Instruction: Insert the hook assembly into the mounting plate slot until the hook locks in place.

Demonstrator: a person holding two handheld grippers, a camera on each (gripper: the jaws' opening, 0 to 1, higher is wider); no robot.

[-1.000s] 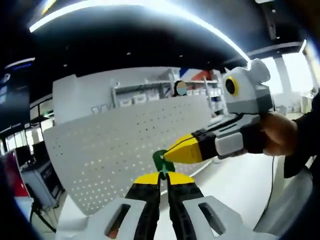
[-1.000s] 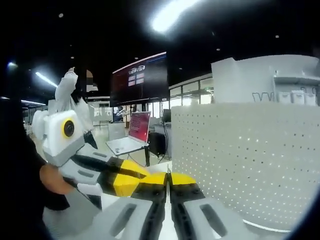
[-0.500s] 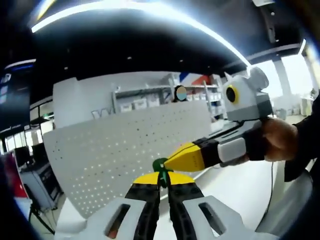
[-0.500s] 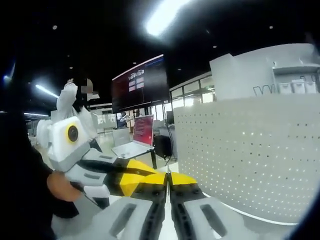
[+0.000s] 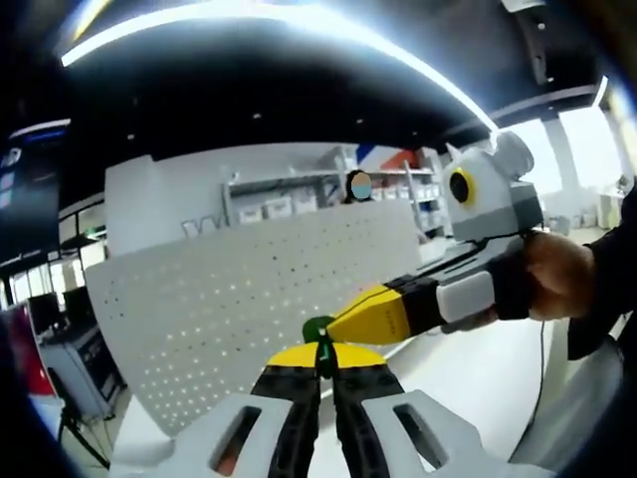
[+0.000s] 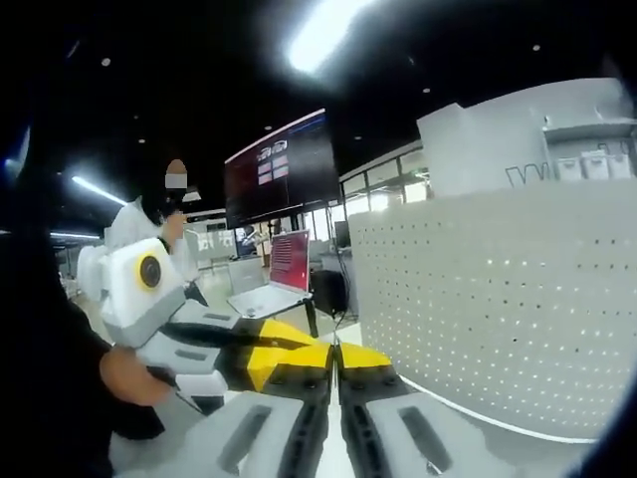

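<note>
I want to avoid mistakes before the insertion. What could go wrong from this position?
1. The green hook is pinched only at the tips of the left gripper, so it may twist or slip.
2. The right gripper crowds the hook and could knock it.
3. The perforated panel is still behind the hook; approaching misaligned could miss its slot.

hook (image 5: pixel 318 330): green
pegboard (image 5: pixel 239 299): white, dotted with rows of small holes
left gripper (image 5: pixel 319 356): yellow tips, black jaws, grey body
right gripper (image 6: pixel 333 357): yellow tips, black jaws
laptop (image 6: pixel 280 267): red screen
</note>
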